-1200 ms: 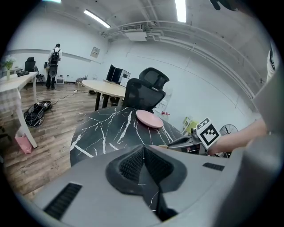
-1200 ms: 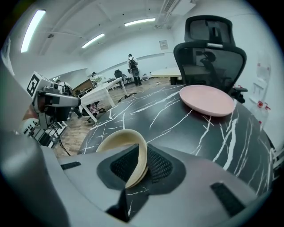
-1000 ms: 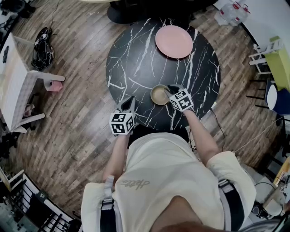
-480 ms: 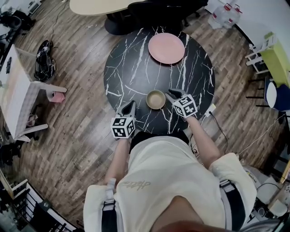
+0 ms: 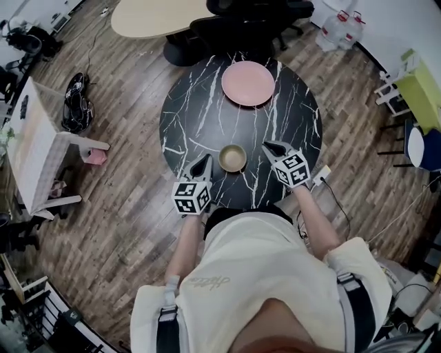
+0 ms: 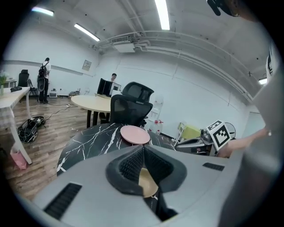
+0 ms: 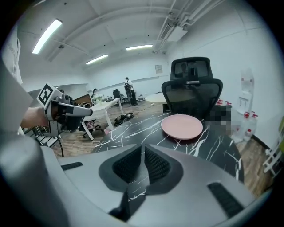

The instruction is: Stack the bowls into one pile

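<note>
A tan bowl (image 5: 233, 158) stands on the round black marble table (image 5: 200, 117), near its front edge. A pink plate (image 5: 248, 83) lies at the far side. My left gripper (image 5: 205, 160) hovers just left of the bowl, apart from it. In the left gripper view this gripper (image 6: 142, 148) is shut and empty, and the bowl (image 6: 146, 181) shows behind its jaws. My right gripper (image 5: 267, 146) hovers to the bowl's right, also apart. Its jaws have just been closing with nothing between them. In the right gripper view (image 7: 143, 147) only a thin slit is left.
A black office chair (image 5: 241, 27) and a beige oval table (image 5: 151, 17) stand beyond the marble table. A white table (image 5: 27, 145) and a dark bag (image 5: 76, 103) are at the left. A power strip with cable (image 5: 320, 174) lies on the wooden floor at the right.
The right gripper was at the bowl's rim a second ago; it has drawn back to the right and risen. The left gripper has risen too. The bowl stays where it was.
</note>
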Available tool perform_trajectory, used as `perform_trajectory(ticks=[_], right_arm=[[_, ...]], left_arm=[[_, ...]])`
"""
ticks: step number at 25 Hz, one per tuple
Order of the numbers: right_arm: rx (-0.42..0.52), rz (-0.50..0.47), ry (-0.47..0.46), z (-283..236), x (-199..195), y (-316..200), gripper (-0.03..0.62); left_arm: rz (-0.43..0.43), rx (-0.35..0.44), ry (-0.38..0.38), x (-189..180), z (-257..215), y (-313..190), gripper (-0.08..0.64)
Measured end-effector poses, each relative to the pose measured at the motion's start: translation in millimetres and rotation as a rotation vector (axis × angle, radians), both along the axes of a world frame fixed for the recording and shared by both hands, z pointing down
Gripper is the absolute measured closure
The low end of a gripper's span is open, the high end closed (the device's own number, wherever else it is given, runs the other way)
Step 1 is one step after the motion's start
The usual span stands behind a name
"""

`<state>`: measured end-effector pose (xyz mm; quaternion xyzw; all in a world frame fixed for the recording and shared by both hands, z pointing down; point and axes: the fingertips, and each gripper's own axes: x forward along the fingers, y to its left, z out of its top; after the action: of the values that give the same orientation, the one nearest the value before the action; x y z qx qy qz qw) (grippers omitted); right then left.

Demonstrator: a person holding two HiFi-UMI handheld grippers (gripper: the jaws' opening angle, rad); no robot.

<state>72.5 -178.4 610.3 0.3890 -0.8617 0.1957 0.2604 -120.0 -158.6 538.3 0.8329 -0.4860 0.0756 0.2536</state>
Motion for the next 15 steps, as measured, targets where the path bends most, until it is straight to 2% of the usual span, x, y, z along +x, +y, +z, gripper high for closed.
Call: perform_trajectory(ticks=[2,7,15], right_arm=[[0.024,0.016,-0.013,-12,7,0,0.586],[0.086,0.047,-0.057,-46,17,-10,0.586],[0.234,0.068,-0.116,-126,34,-24,0.586]], left_arm=[[0.003,0.018,0.001,5,-12,1,0.538],[0.010,0.061,0.000,12,-38,-3,0.538],[0.016,0.148,0.000,23,-80,-18,0.538]])
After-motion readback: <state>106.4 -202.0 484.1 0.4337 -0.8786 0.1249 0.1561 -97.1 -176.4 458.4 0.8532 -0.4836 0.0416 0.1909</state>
